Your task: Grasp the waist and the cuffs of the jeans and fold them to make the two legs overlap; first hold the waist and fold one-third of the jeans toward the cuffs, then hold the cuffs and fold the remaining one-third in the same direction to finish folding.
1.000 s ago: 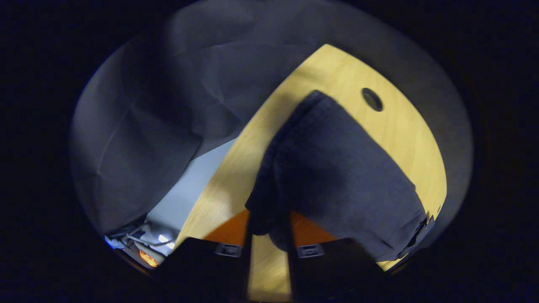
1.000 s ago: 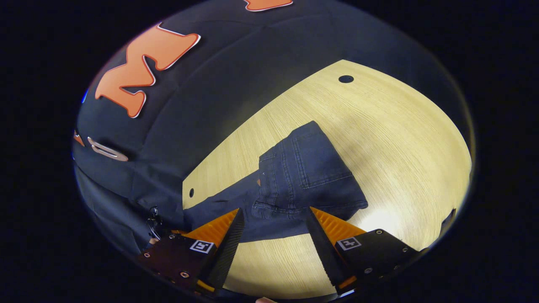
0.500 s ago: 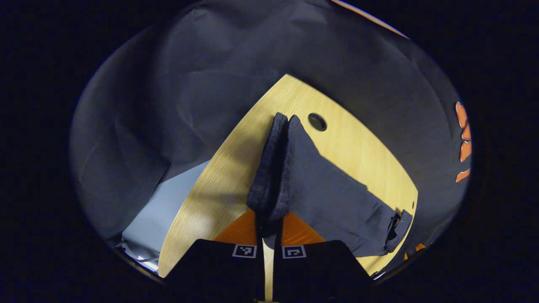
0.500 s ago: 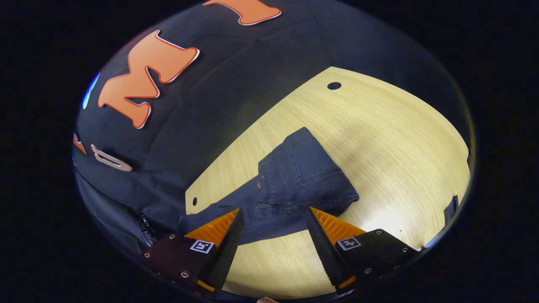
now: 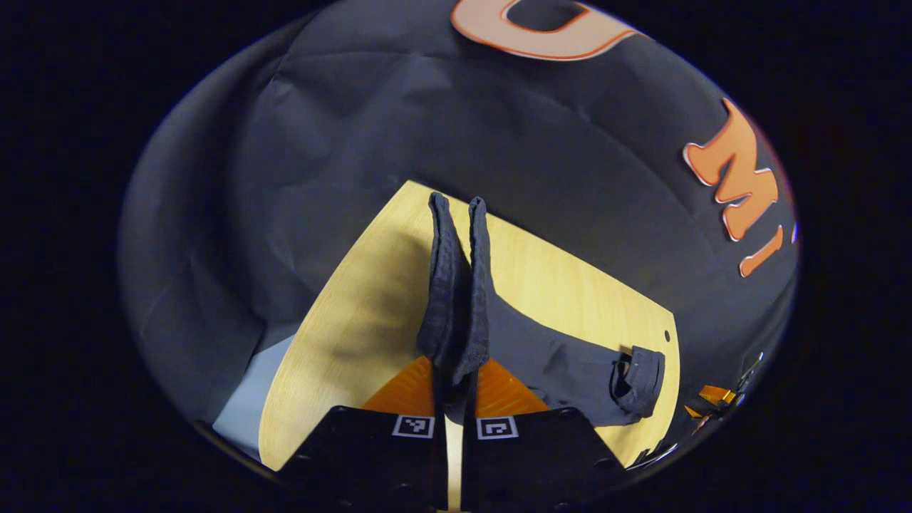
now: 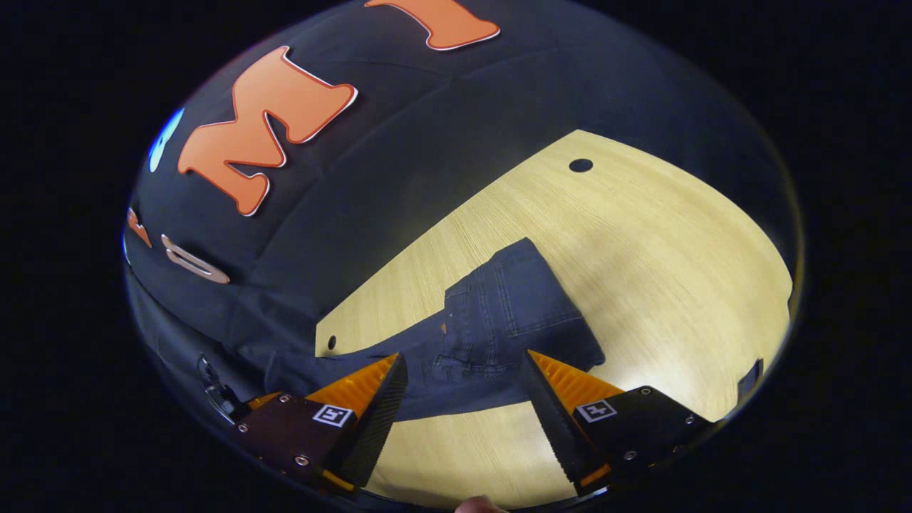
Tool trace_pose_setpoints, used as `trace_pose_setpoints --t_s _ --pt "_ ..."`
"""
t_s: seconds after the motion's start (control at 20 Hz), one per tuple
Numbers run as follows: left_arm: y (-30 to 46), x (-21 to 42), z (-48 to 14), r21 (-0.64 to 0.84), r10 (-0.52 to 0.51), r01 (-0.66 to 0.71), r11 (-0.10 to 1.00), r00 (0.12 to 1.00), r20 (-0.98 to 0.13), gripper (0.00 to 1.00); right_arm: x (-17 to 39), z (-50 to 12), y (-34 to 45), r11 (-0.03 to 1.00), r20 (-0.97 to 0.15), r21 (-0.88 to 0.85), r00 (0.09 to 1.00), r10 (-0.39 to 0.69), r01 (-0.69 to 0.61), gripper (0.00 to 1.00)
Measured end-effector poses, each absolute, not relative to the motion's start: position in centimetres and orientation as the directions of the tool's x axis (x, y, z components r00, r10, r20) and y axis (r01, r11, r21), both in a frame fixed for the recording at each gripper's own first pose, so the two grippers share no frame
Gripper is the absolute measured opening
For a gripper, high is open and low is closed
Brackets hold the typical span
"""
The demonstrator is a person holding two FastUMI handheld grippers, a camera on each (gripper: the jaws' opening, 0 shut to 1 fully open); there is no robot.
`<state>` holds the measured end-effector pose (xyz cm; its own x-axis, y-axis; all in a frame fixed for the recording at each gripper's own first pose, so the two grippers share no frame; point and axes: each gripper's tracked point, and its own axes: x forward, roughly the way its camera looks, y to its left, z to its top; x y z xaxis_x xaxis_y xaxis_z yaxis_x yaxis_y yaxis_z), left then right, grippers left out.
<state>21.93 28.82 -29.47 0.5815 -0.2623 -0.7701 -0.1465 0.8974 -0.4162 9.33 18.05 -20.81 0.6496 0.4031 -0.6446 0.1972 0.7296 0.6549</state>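
Cuffs (image 5: 456, 285) lifted higher, left tool (image 5: 454, 399) seemingly clamped

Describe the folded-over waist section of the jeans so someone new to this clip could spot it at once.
On the pale wooden table, dark jeans lie along the near edge. At the end between the open right gripper, the waist section lies doubled over; its stitched back pocket and seams set it apart from the plain leg.

Bare table (image 6: 662, 256) lies open right of the folded jeans (image 6: 509, 317); the booth wall (image 6: 399, 171) seems to crowd the far edge.
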Motion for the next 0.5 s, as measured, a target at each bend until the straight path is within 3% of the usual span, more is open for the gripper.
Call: trace_pose_setpoints --t_s 0.5 --pt "15.7 21.1 -18.6 -0.418 -0.334 0.030 0.908 0.652 -0.681 0.07 9.7 -22.3 14.0 0.783 -0.646 0.615 0.626 0.437 0.088 0.98"
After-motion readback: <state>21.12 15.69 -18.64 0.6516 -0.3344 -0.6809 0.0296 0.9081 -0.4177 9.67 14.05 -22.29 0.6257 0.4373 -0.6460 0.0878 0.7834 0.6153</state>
